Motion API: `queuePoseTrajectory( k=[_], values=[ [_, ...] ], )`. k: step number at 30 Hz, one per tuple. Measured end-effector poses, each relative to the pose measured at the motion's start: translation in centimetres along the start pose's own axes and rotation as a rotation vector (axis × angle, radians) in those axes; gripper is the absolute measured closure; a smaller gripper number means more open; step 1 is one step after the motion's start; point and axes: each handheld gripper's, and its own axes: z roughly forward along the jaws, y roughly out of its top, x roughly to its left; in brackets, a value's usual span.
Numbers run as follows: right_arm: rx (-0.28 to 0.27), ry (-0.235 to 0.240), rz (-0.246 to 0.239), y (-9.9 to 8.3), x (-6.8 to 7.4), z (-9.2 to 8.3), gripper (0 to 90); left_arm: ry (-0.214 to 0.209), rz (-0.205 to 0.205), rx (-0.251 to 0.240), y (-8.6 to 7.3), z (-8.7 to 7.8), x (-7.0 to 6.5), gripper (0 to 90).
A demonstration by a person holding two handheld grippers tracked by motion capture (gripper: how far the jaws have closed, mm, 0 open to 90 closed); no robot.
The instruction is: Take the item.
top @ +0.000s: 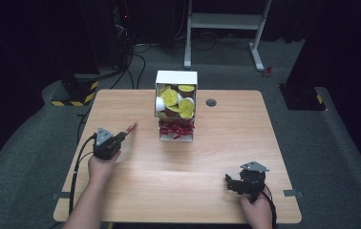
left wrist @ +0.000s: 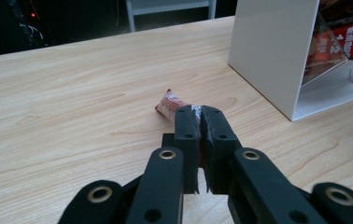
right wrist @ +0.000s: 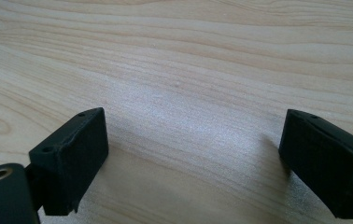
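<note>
Here, a small red sachet is pinched at one end between the clenched jaws of the left gripper, with its free end sticking out past the jaw tips toward the white dispenser box. In the high view the sachet is seen to the left of the box, a little nearer the person, and low over the wooden table; whether it touches the wood cannot be told. The left gripper is held by the person's left hand, further from the box on the same side.

The box stands upright at the middle of the table's far edge. Its upper compartment is packed with round yellow-lidded capsules, and its lower tray is filled with more red sachets.

The right gripper is seen well apart from the box, toward the near right corner of the table, held in the right hand. Its jaws are spread wide, with bare wood between them.

A small dark round grommet is set into the tabletop just right of the box.
</note>
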Motion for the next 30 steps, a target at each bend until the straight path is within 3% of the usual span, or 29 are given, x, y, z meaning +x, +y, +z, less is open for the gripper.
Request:
queuePoseTrajectory(
  k=[13,28,30],
  values=[
    [0.000,0.000,0.000,0.0,0.0,0.0,8.1,-0.043,-0.009,0.111,-0.8,1.4,-0.3,83.0],
    [0.000,0.000,0.000,0.0,0.0,0.0,8.1,-0.035,0.000,0.185,-1.5,2.7,-0.8,81.4],
    [0.000,0.000,0.000,0.0,0.0,0.0,8.1,-0.033,0.016,0.199,-1.5,2.9,-0.8,81.4]
  ],
)
